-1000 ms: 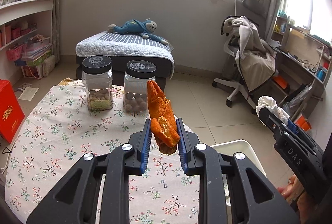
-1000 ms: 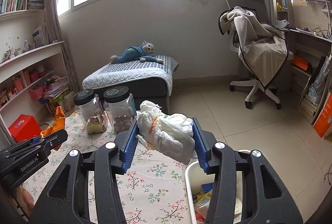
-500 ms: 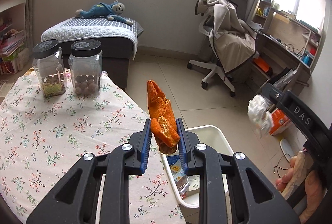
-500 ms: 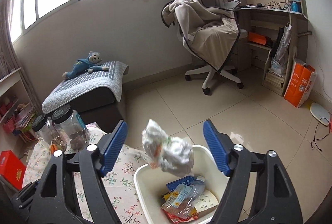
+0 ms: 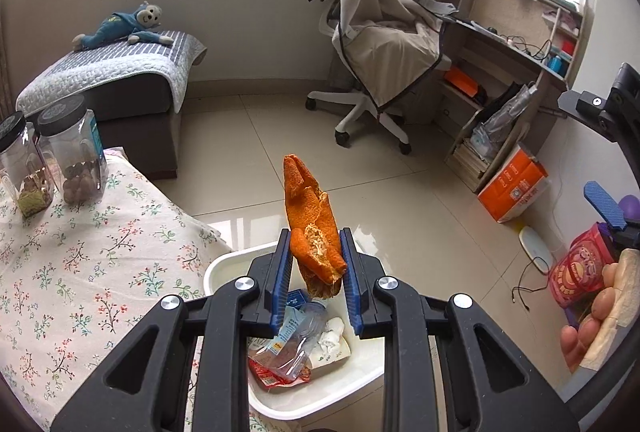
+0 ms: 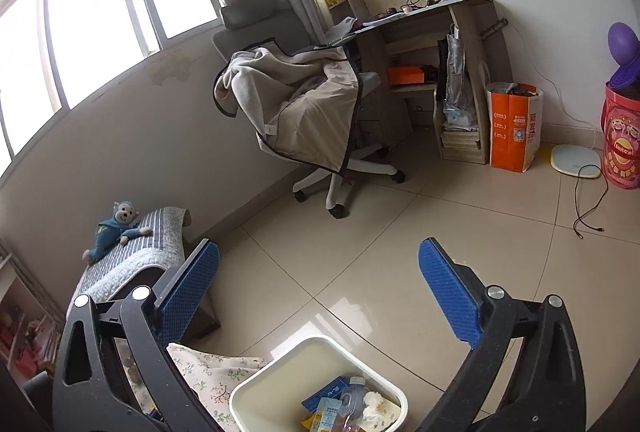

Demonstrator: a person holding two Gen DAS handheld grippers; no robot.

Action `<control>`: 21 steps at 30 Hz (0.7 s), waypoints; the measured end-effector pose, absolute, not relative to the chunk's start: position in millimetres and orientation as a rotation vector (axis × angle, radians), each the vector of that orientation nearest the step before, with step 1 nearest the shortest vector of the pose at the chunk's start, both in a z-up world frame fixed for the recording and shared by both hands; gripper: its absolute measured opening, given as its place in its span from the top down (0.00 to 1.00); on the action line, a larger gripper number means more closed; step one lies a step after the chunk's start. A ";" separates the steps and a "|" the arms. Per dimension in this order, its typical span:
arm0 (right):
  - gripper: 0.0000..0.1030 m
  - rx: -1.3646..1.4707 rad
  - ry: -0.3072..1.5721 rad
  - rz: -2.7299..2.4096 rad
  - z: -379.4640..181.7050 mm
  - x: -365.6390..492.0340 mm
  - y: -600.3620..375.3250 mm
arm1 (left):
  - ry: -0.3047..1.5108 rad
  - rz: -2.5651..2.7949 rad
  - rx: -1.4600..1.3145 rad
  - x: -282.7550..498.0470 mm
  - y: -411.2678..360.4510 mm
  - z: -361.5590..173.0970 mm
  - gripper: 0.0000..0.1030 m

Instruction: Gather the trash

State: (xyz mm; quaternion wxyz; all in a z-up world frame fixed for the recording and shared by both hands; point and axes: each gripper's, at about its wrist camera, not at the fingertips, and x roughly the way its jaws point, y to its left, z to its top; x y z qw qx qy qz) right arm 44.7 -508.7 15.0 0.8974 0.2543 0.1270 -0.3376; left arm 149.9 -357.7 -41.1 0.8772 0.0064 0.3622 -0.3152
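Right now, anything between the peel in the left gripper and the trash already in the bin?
No. In the left wrist view the orange peel hangs over the white bin, with only air down to the crumpled tissue and plastic bottle.

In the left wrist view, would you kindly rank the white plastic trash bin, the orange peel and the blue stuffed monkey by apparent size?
1. White plastic trash bin, largest.
2. Orange peel, held in the left gripper near the camera, so it looks enlarged.
3. Blue stuffed monkey, far away on the bed; roughly matches the peel, so that order is unsure.
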 end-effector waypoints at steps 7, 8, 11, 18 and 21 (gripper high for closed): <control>0.07 0.605 0.243 -0.757 10.6 24.5 -535.2 | 0.739 -0.651 0.067 150.2 -384.5 -32.6 0.37; 0.07 0.610 0.244 -0.768 10.8 21.3 -537.0 | 0.729 -0.641 0.072 150.2 -383.3 -30.3 0.34; 0.07 0.612 0.235 -0.788 12.8 16.3 -537.7 | 0.698 -0.600 0.078 148.8 -373.3 -21.1 0.23; 0.07 0.551 0.225 -0.715 25.2 21.4 -500.7 | 0.499 -0.438 0.061 131.5 -317.4 24.4 0.08; 0.07 0.501 0.191 -0.650 37.1 23.6 -466.0 | 0.343 -0.341 0.047 113.3 -280.2 53.9 0.07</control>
